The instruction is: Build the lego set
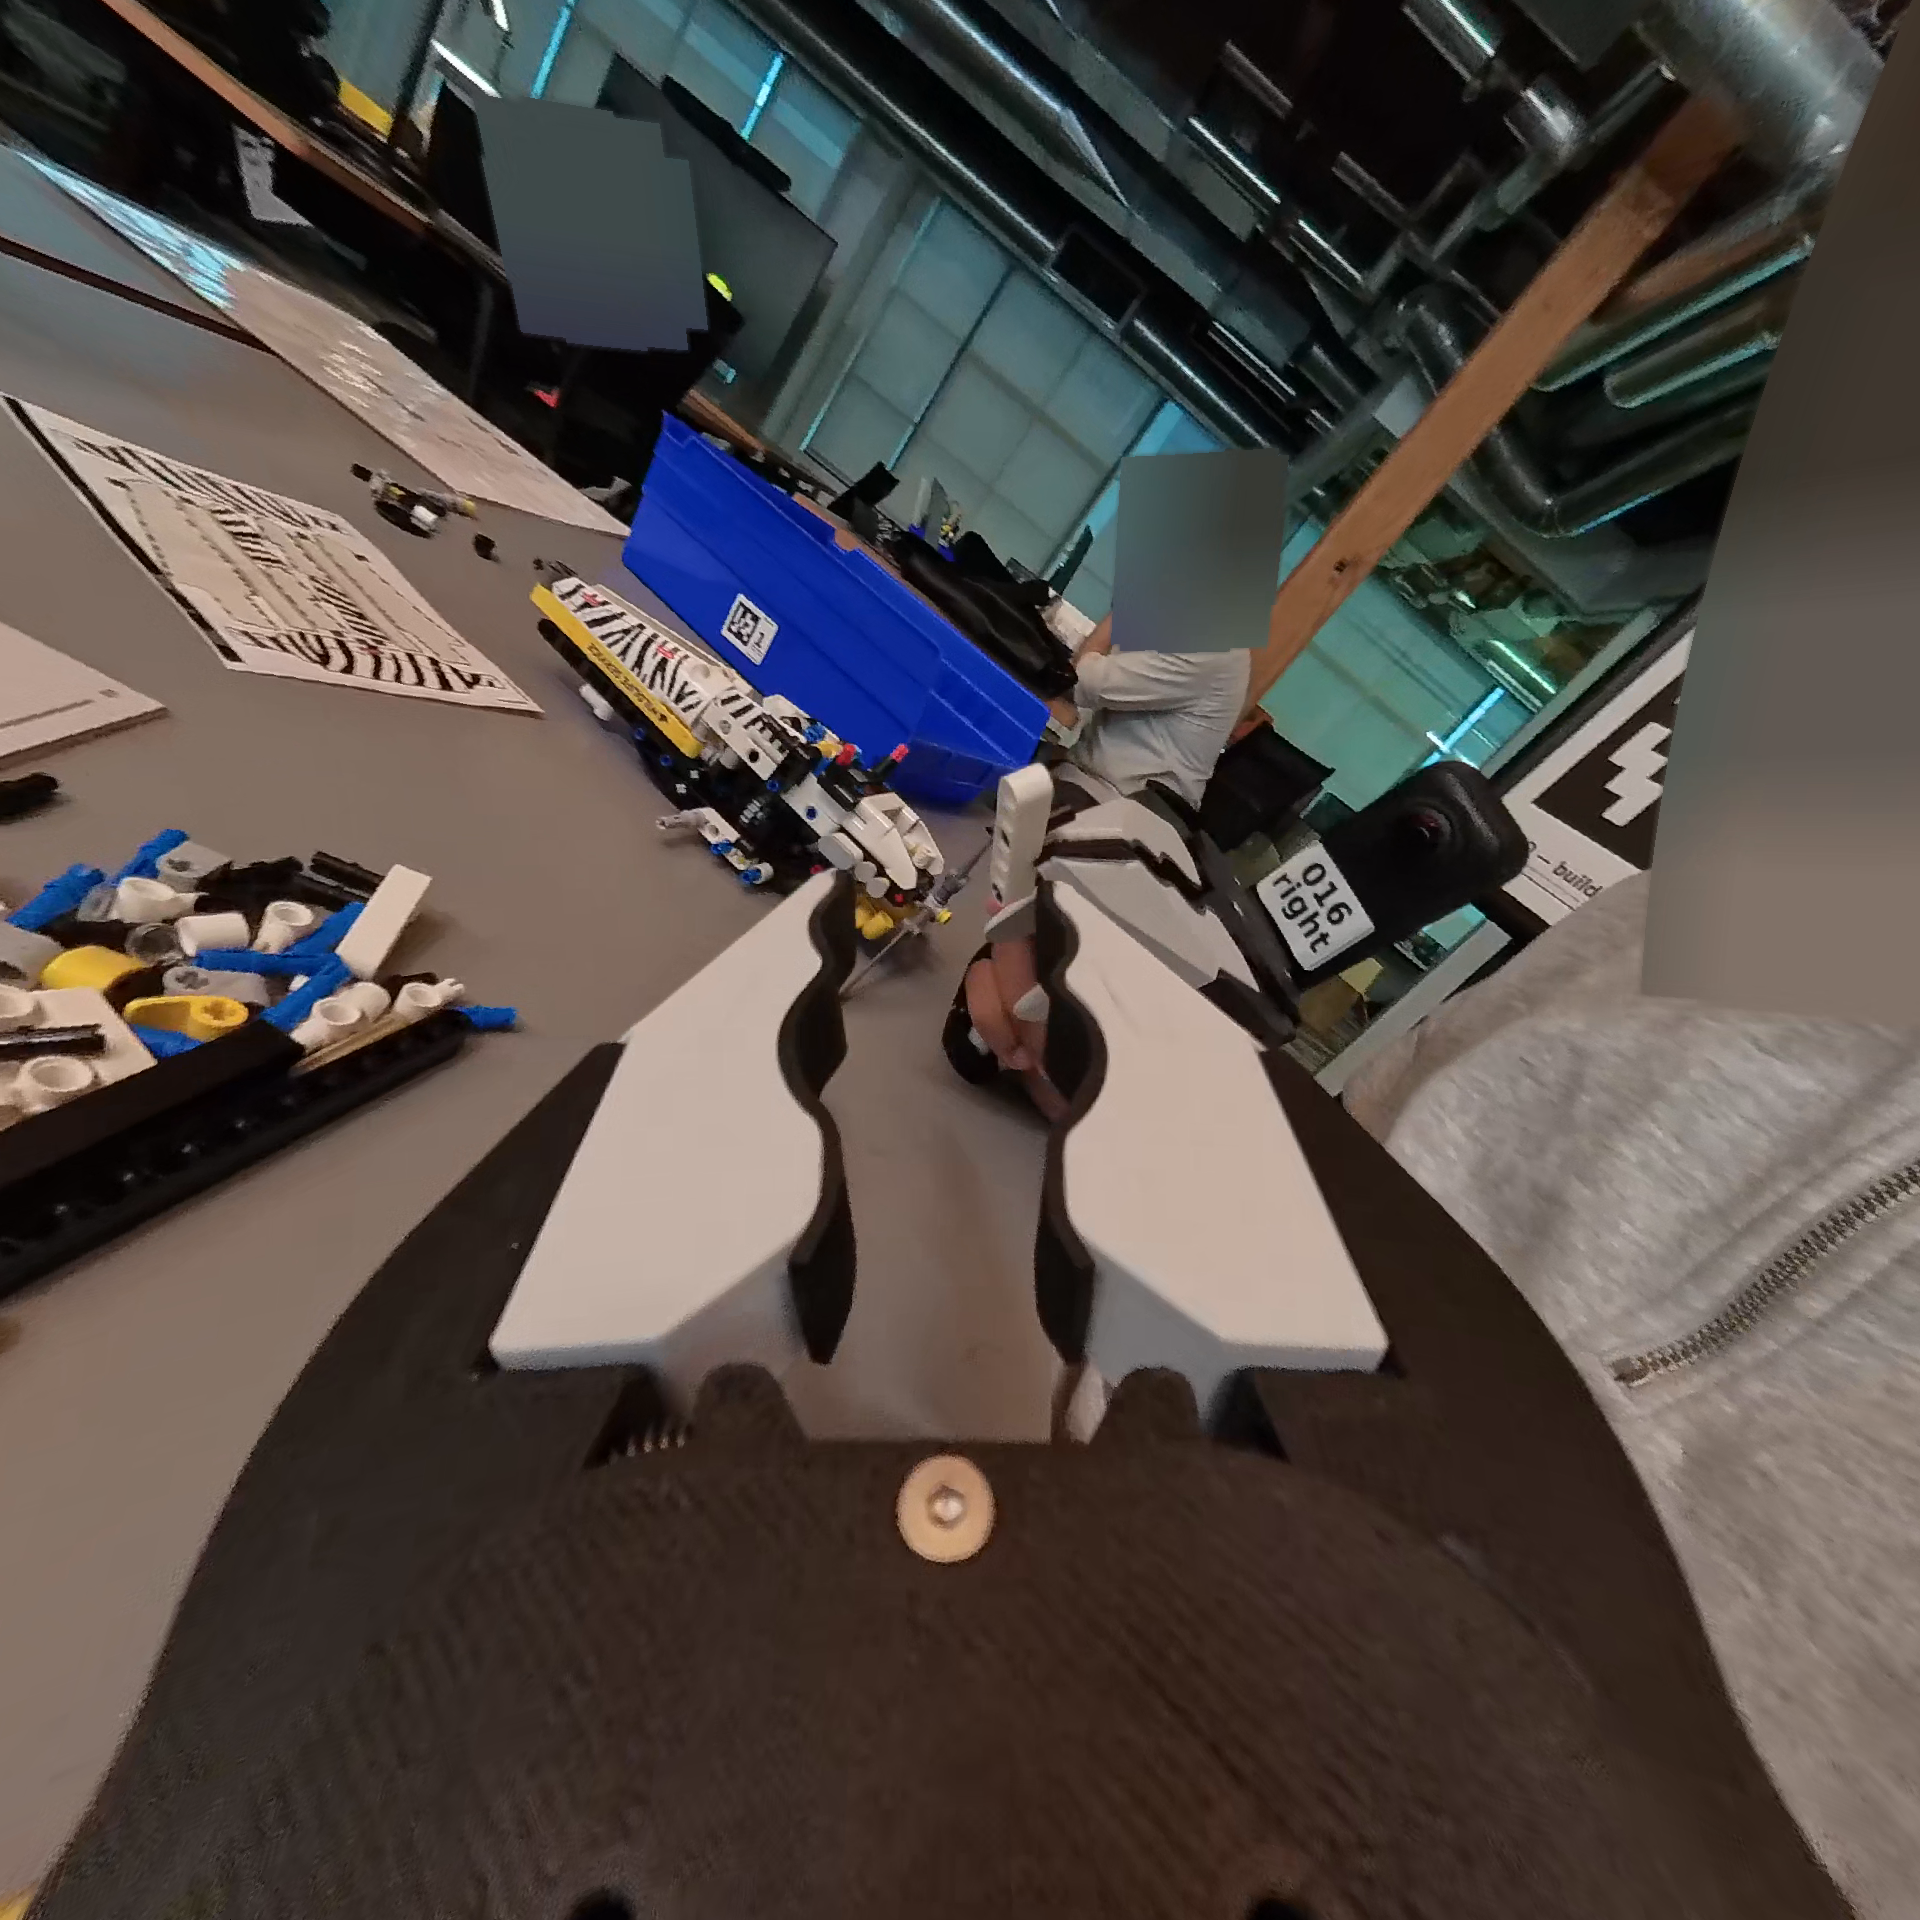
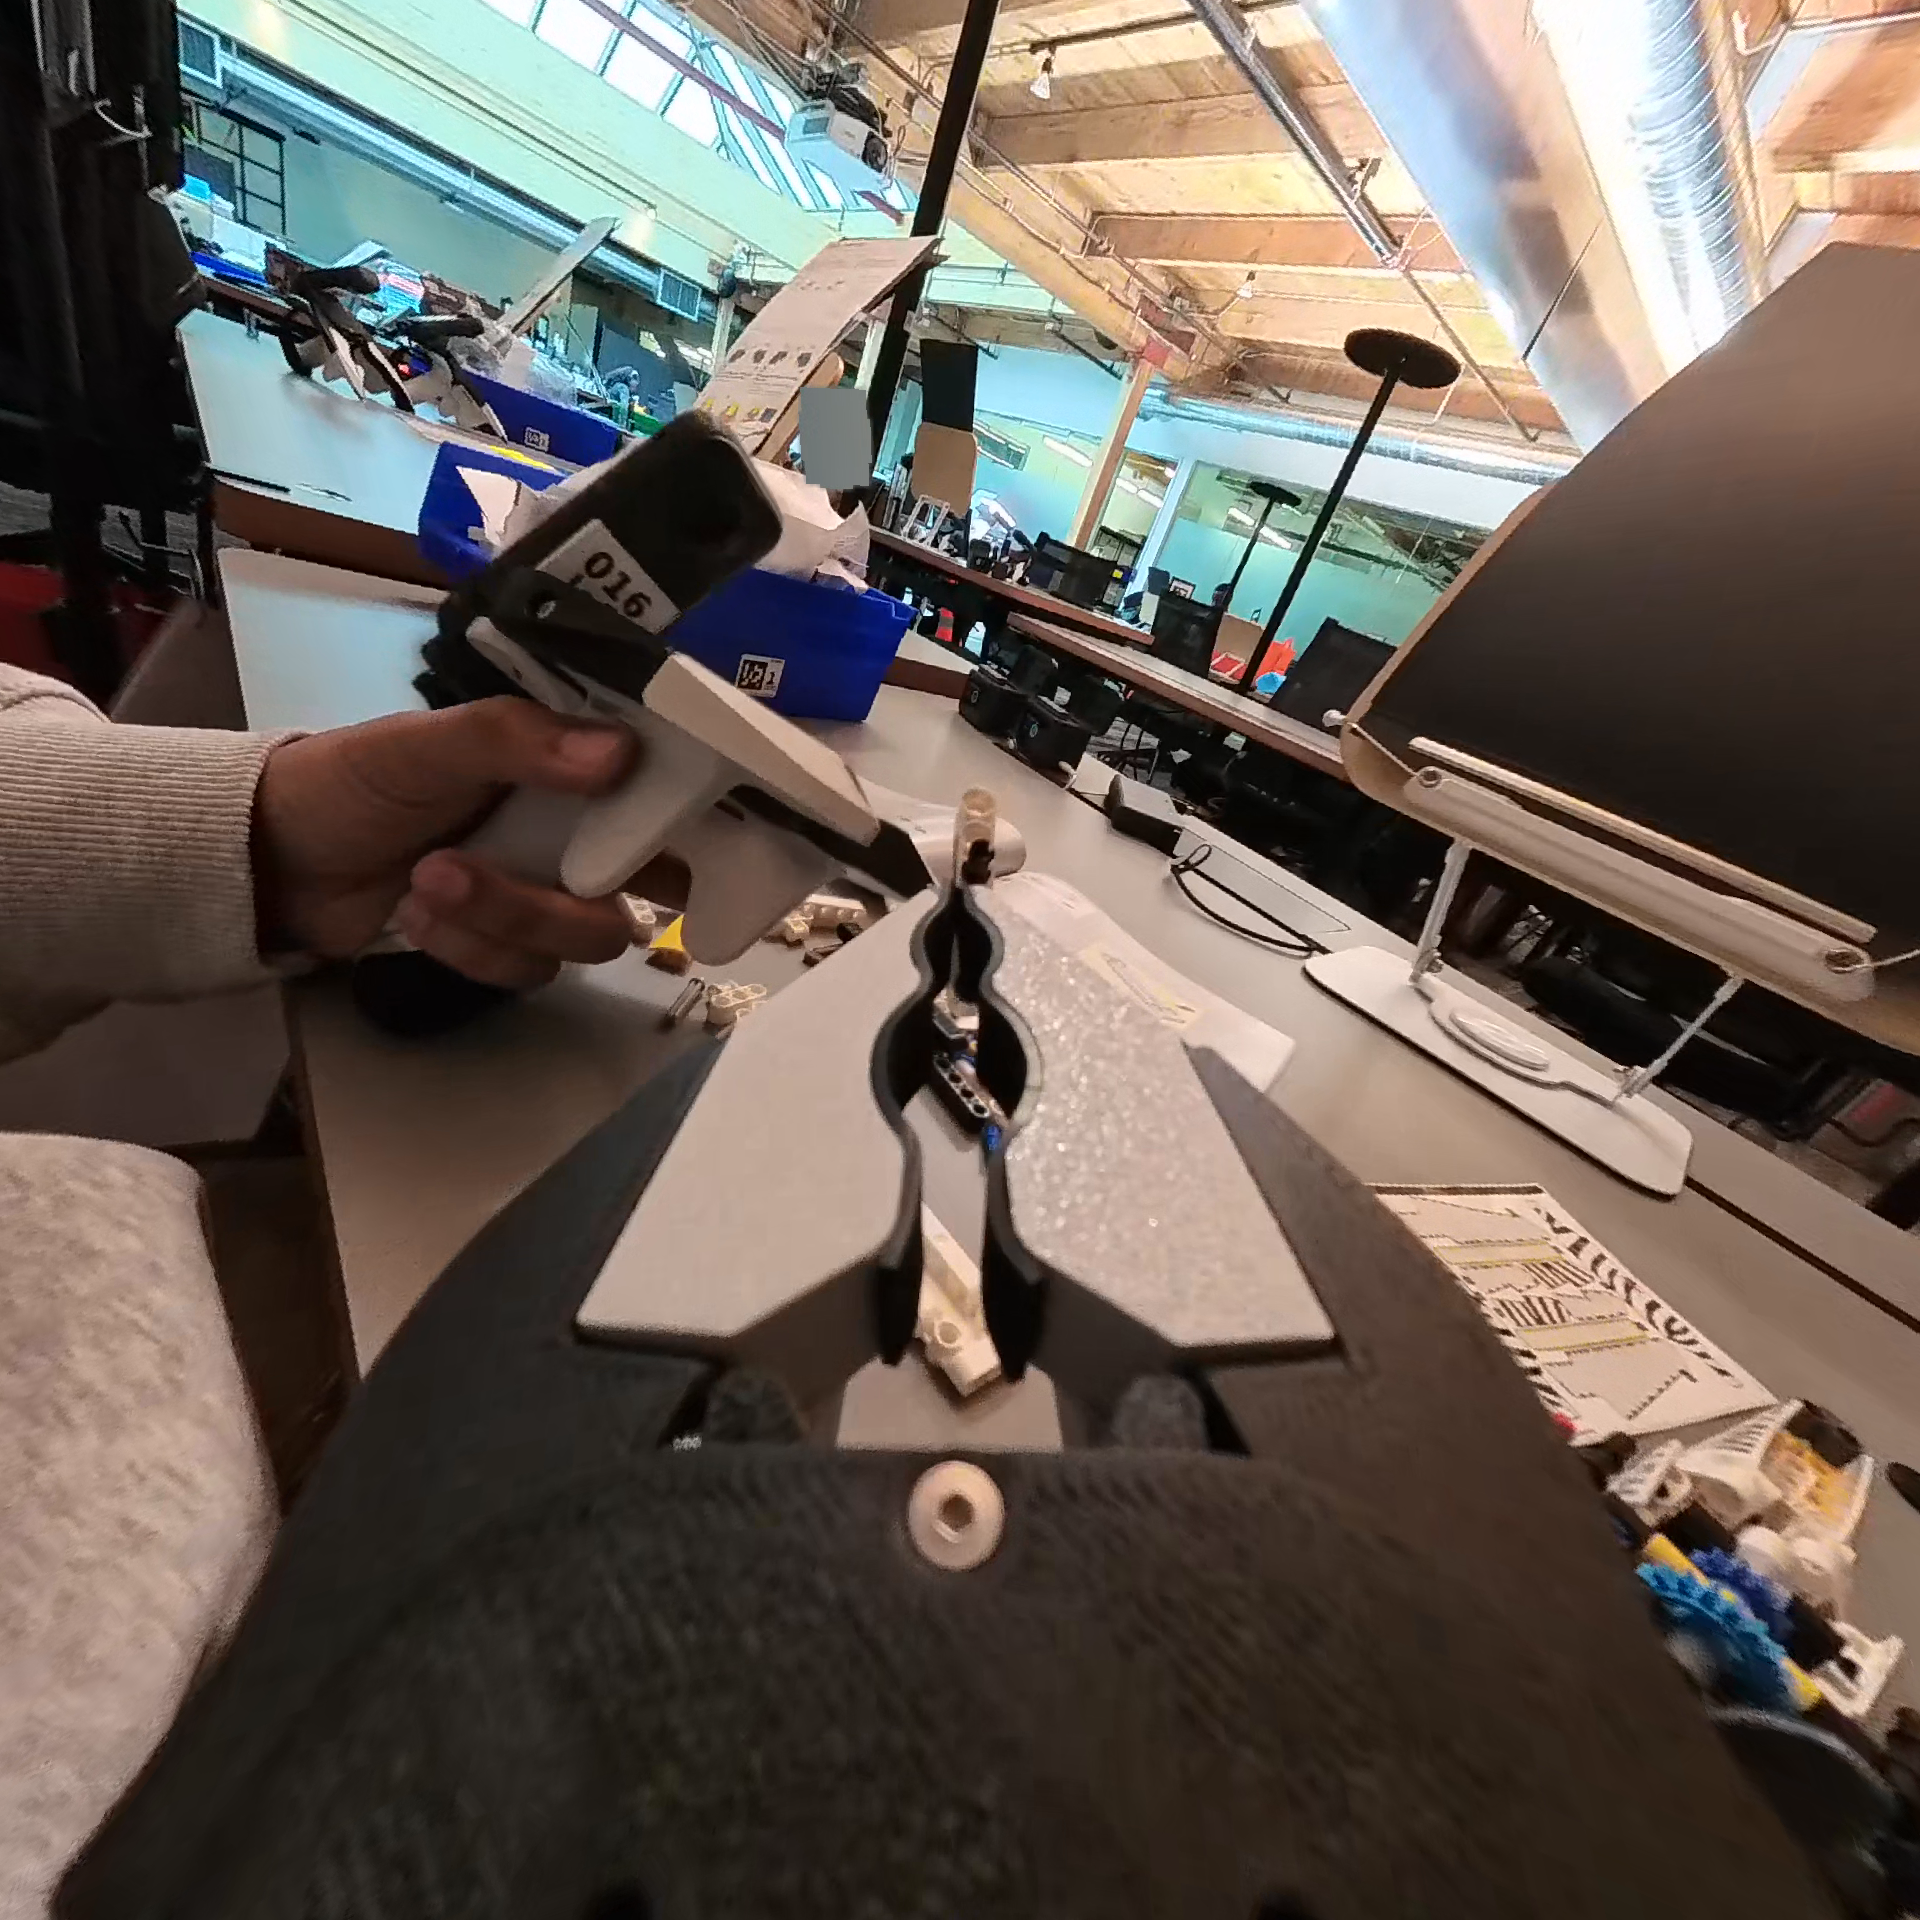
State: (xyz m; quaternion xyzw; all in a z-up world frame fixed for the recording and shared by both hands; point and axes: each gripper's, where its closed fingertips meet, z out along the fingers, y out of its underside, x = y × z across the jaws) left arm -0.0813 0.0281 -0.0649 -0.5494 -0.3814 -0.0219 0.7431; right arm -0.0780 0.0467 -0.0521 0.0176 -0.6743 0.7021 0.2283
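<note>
My right gripper [image 2: 961, 899] is shut on a white lego beam [image 2: 979, 821] that stands up from its tips, with a black pin in it. In the left wrist view the same beam [image 1: 1023, 831] sticks up from the right gripper [image 1: 1029, 914], just beyond my left gripper's right finger. My left gripper [image 1: 935, 904] is open and empty, its tips beside the beam. A hand holds it in the right wrist view [image 2: 904, 862]. The part-built zebra-striped model [image 1: 727, 717] lies on the grey table [image 1: 468, 831] ahead of the left gripper.
A pile of loose blue, white, yellow and black parts [image 1: 208, 987] lies left; it also shows in the right wrist view [image 2: 1756, 1558]. A striped sticker sheet [image 1: 270, 561] and a blue bin [image 1: 831, 623] lie beyond. A dark board on a stand [image 2: 1662, 644] is right. My left and right fingertips are right by each other.
</note>
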